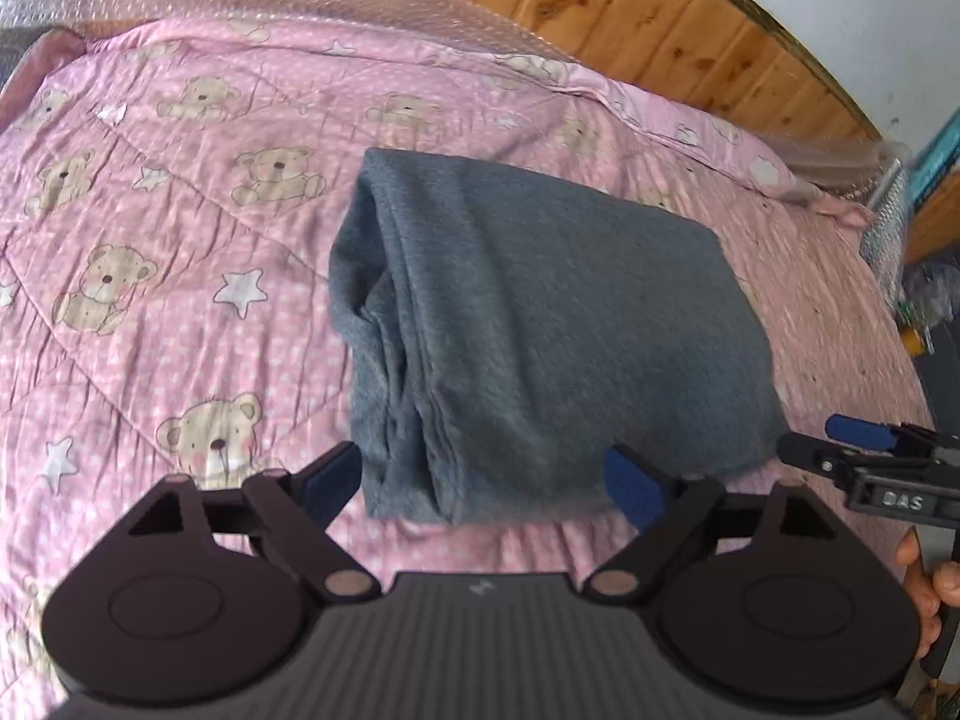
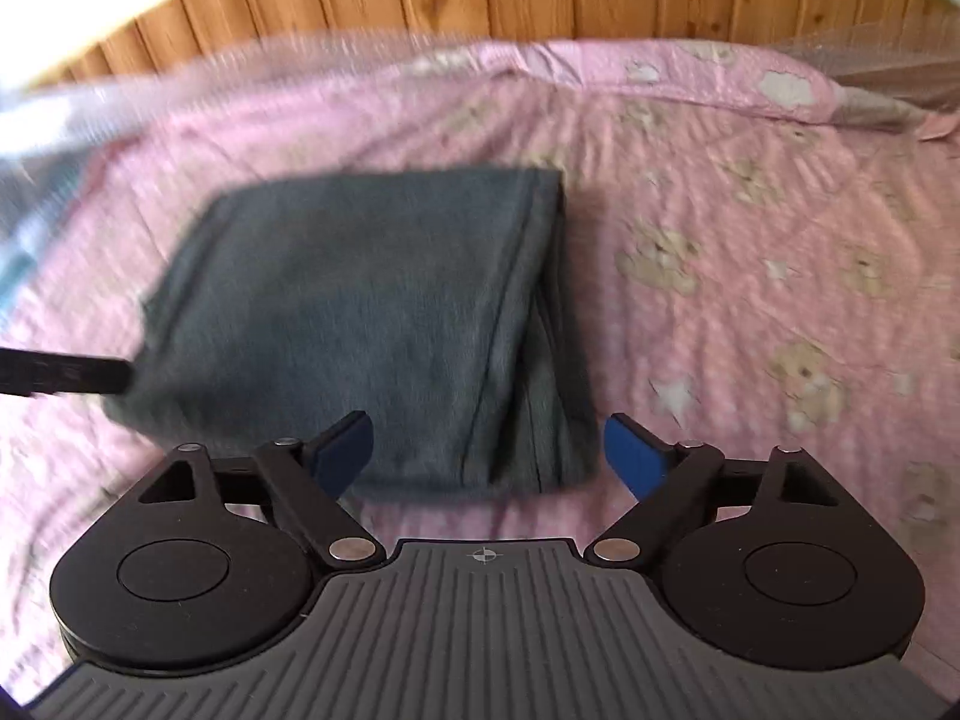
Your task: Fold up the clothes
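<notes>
Here, a folded grey garment (image 1: 540, 324) lies on a pink bear-print quilt (image 1: 150, 252), its layered edges toward nine o'clock in the left view. The left gripper (image 1: 483, 483) hangs wide apart over its near edge, gripping nothing. The right gripper (image 2: 487, 456) likewise stands wide, empty, above the garment's near edge.

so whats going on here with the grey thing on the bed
A person is folding clothes with a two-finger gripper in each hand. A grey fleecy garment lies folded into a compact rectangle on a pink quilt printed with teddy bears. The left gripper and the right gripper both stand open at its near edge, holding nothing. The fold looks done or nearly so.
</notes>
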`<state>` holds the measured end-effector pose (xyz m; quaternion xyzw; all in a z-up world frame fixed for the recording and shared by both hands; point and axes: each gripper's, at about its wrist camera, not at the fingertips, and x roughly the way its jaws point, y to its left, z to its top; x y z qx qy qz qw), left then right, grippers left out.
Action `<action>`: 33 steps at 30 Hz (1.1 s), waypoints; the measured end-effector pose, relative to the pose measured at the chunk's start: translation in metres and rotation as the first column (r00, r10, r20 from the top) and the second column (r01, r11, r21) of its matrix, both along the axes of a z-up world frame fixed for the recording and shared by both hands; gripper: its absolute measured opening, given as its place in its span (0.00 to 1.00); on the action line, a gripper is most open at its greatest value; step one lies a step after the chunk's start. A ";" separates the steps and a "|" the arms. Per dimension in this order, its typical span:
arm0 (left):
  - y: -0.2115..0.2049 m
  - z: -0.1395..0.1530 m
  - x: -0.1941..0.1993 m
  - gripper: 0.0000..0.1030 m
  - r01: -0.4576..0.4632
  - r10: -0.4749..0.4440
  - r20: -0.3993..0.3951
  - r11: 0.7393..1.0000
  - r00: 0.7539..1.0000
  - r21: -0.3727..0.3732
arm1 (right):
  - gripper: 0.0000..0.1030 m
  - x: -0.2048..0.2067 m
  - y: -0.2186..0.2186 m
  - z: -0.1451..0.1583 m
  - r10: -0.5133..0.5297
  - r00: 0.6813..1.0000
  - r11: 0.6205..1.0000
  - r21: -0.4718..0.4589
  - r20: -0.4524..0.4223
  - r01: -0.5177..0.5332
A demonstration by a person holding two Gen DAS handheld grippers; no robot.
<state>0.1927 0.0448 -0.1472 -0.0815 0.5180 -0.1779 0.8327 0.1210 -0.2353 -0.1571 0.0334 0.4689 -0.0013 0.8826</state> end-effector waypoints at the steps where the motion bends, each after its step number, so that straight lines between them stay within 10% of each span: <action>1: 0.000 0.004 -0.007 0.91 0.010 -0.010 0.007 1.000 1.000 -0.012 | 0.84 -0.008 0.005 0.005 -0.013 1.000 1.000 -0.006 -0.001 0.013; 13: -0.007 0.068 -0.086 1.00 -0.087 0.076 0.172 0.994 0.982 0.059 | 0.86 -0.071 0.056 0.047 -0.031 0.999 0.999 -0.037 0.021 0.031; 33: -0.105 0.110 -0.180 1.00 -0.199 0.174 0.166 0.969 0.971 0.144 | 0.88 -0.154 0.001 0.066 0.041 0.995 0.998 0.046 0.095 -0.045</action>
